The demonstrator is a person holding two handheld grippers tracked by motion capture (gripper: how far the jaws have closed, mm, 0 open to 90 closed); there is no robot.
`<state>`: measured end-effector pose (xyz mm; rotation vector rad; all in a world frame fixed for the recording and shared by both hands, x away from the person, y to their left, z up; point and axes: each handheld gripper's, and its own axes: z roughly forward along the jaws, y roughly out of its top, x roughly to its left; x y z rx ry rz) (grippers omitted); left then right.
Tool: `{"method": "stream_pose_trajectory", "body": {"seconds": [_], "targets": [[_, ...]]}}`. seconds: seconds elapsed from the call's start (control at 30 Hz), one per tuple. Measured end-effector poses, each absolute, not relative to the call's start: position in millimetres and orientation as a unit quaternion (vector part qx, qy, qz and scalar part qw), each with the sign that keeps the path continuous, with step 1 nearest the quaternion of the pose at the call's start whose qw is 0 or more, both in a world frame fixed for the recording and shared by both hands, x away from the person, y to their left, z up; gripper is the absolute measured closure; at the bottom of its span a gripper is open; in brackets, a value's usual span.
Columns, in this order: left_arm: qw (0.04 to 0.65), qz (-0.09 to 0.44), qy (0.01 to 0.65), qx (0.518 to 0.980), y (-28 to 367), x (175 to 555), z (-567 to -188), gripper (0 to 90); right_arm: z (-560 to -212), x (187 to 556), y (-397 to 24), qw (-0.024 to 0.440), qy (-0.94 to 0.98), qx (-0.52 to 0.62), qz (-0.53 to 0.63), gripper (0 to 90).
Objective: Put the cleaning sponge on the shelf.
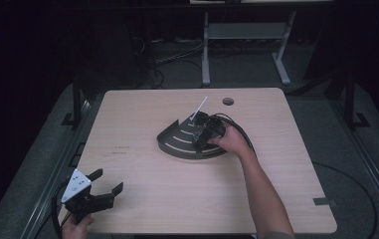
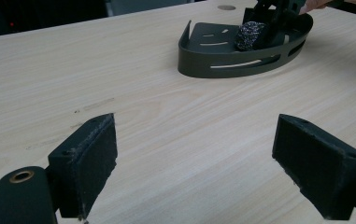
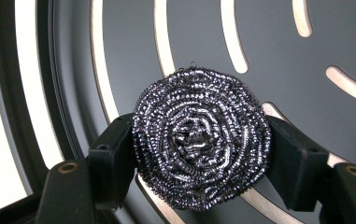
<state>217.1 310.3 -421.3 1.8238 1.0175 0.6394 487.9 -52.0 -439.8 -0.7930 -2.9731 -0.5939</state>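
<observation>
The right gripper (image 3: 199,154) is clamping a round steel-wool scourer (image 3: 201,137) between its two black jaws, one pressing at nine o'clock of the ball and the other at three o'clock. The scourer is hanging just over the slotted floor of a dark fan-shaped tray (image 1: 174,142); whether it is touching that floor is hard to say. In the high view the right hand (image 1: 233,141) is reaching over the tray's three o'clock edge, and the tray is sitting near the middle of the pale wooden counter (image 1: 142,179). A thin white stick (image 1: 199,108) is leaning at the tray's twelve o'clock. Toward seven o'clock, at the counter's near corner, the left gripper (image 1: 108,181) is resting with jaws spread wide, gripping nothing.
</observation>
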Motion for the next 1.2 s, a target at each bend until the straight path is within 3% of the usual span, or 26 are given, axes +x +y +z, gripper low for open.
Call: {"method": "stream_pose_trajectory", "body": {"seconds": [0.63, 1.2], "targets": [[0.46, 0.261, 0.413, 0.741, 311.1, 216.9, -421.0, 13.3, -442.8, 487.1, -51.0, 0.003, -0.95, -0.257, -0.178, 27.4], [0.461, 0.261, 0.416, 0.739, 311.1, 217.2, -420.7, 13.3, -427.2, 484.6, -57.7, -0.008, -0.944, -0.261, -0.202, 19.3]]}}
